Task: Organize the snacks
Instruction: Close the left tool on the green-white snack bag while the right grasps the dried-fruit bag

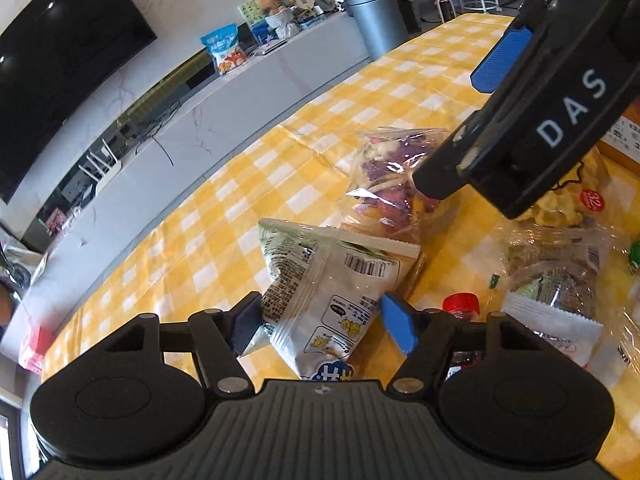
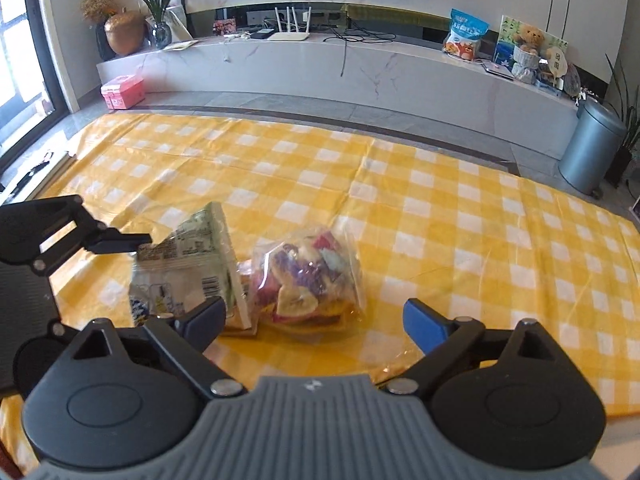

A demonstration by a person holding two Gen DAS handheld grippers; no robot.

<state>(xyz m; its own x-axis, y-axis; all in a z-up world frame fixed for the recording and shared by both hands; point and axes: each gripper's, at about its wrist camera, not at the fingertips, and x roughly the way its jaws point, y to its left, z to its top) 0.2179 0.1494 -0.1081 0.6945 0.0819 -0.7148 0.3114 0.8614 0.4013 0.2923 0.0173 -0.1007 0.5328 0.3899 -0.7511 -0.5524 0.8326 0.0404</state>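
We are looking at a yellow and white checked cloth (image 2: 440, 216) spread on the floor, with snacks lying on it.

Our left gripper (image 1: 320, 322) is reaching around a white snack packet (image 1: 332, 280). The packet is sitting between the two fingers, and the black finger (image 1: 246, 326) looks like it is touching the packet's side, but we cannot tell if the fingers are squeezing it. The claw is standing fairly wide.

Our right gripper (image 2: 314, 316) is open very wide, with nothing in it. It is hanging just over a clear bag of colourful dried fruit chips (image 2: 308, 280). That bag is lying right beside the white packet, near the edge of the cloth closest to us.

In the left view, more snacks are lying to the right: a clear wrapped pack (image 1: 560, 280), a red bottle cap (image 1: 461, 304) and a bag of yellow puffs (image 1: 560, 208).

Past the far edge of the cloth a long white bench (image 2: 360, 64) is running along the wall.
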